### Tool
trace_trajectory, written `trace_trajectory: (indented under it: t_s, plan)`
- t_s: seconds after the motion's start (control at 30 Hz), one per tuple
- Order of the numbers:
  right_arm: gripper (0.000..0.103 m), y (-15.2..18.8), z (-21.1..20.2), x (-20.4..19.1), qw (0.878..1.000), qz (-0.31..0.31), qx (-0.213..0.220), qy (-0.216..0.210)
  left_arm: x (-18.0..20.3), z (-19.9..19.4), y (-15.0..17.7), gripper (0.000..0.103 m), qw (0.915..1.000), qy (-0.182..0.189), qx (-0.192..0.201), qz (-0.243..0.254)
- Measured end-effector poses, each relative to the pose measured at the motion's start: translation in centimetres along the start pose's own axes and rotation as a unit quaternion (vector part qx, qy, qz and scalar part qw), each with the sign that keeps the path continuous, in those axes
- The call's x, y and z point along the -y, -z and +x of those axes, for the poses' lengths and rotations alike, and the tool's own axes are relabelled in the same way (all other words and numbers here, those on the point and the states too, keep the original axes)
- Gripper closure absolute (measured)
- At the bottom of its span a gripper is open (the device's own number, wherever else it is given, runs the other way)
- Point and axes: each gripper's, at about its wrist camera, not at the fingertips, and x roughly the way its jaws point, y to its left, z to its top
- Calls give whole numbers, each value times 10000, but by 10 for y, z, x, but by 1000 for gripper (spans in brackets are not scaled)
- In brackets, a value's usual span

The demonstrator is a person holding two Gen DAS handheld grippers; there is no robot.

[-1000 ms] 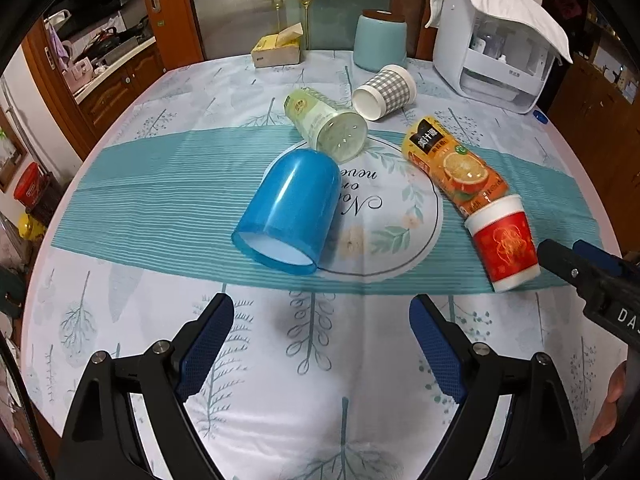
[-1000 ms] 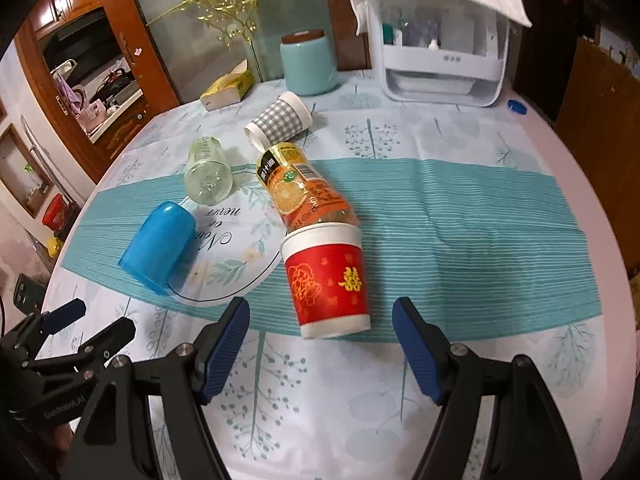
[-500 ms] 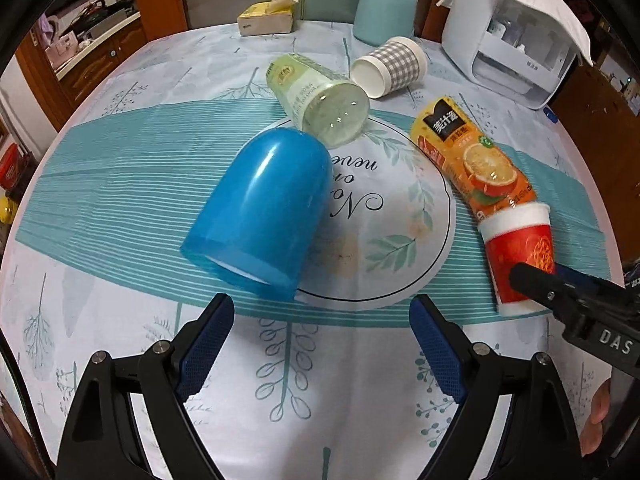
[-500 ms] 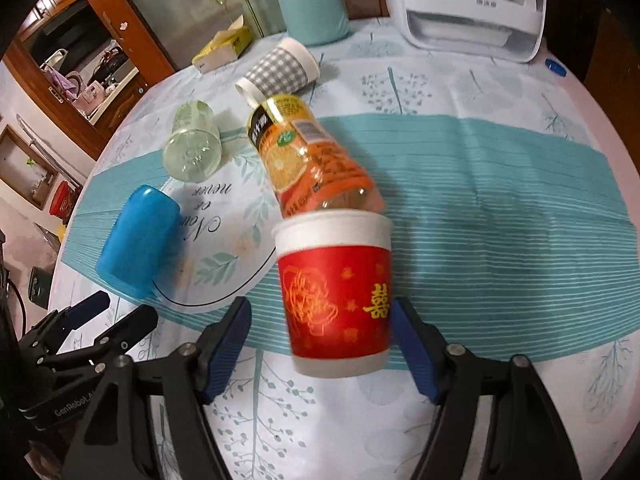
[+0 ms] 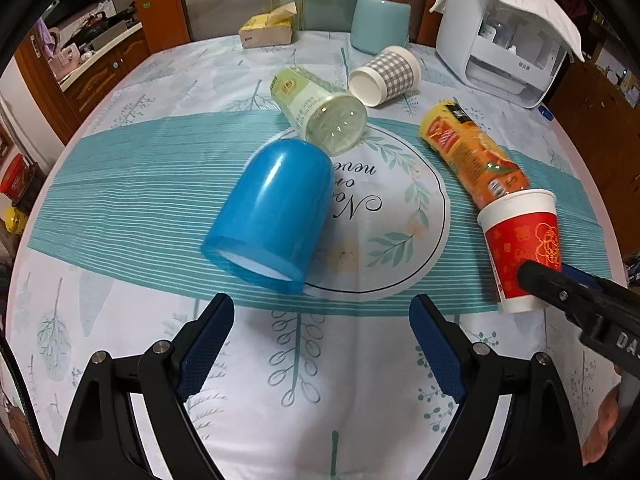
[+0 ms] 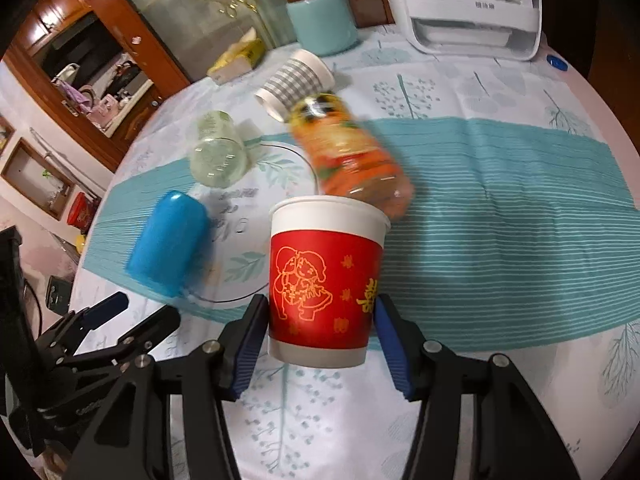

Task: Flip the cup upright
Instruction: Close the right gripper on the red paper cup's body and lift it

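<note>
A red paper cup with gold print lies on its side on the tablecloth, white rim toward the orange juice bottle. My right gripper has closed its blue pads on both sides of the cup near its base. The cup also shows in the left wrist view, with the right gripper's finger across it. A blue plastic cup lies on its side just ahead of my left gripper, which is open and empty. A grey checked paper cup lies on its side farther back.
A clear green-label bottle lies behind the blue cup. A teal canister, a yellow tissue box and a white appliance stand at the table's far side. The table edge curves at the right.
My right gripper has moved forward around the red cup and closed on it. The orange bottle has rolled a little. My left gripper has come closer to the blue cup.
</note>
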Motion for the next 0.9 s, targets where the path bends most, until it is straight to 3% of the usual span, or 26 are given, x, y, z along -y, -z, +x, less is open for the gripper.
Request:
trace_trajectory:
  t_s: [0.43,0.9]
  plan:
    - [49,57,-42,-35,9991,-9,13,-415,-23,-58,35,15,9994,140,284,-132]
    - [48,95,-12,-47,9972,321,-442,-506,-38,-65,83,15,9998,145,35,-146]
